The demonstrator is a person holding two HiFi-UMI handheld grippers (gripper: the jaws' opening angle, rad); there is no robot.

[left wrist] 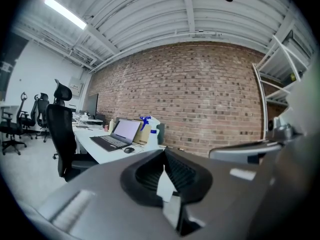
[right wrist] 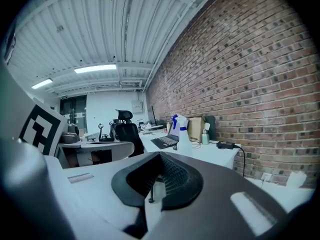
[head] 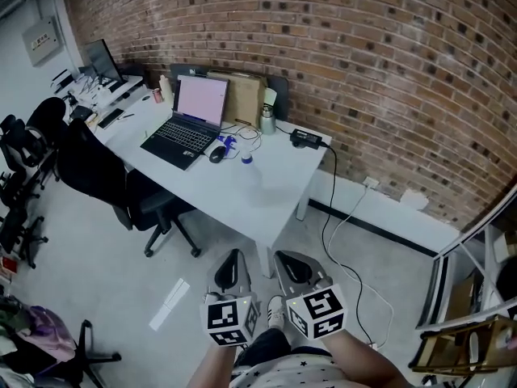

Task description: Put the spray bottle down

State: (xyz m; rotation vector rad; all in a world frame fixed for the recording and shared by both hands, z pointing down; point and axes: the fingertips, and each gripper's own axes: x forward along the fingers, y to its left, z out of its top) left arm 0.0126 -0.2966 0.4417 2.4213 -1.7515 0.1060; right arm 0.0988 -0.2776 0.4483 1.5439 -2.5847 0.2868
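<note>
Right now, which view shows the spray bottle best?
The right gripper view: the spray bottle stands upright on the desk, side on, blue trigger and white body clear. The left gripper view shows it smaller, beside the laptop. The head view gives only a tiny speck from above.

The long red-brown brick wall is showing a rough, matt face with pale mortar lines, while the white rectangular desk is looking smooth and faintly satiny and the pale grey floor is giving off a dull sheen. The white translucent plastic spray bottle with a blue head is looking smooth, the brown cardboard box matt and papery, and the small silver-grey flask metallic. The grey plastic left gripper and grey plastic right gripper are showing matt shells and black ribbed, rubbery-looking pads.
</note>
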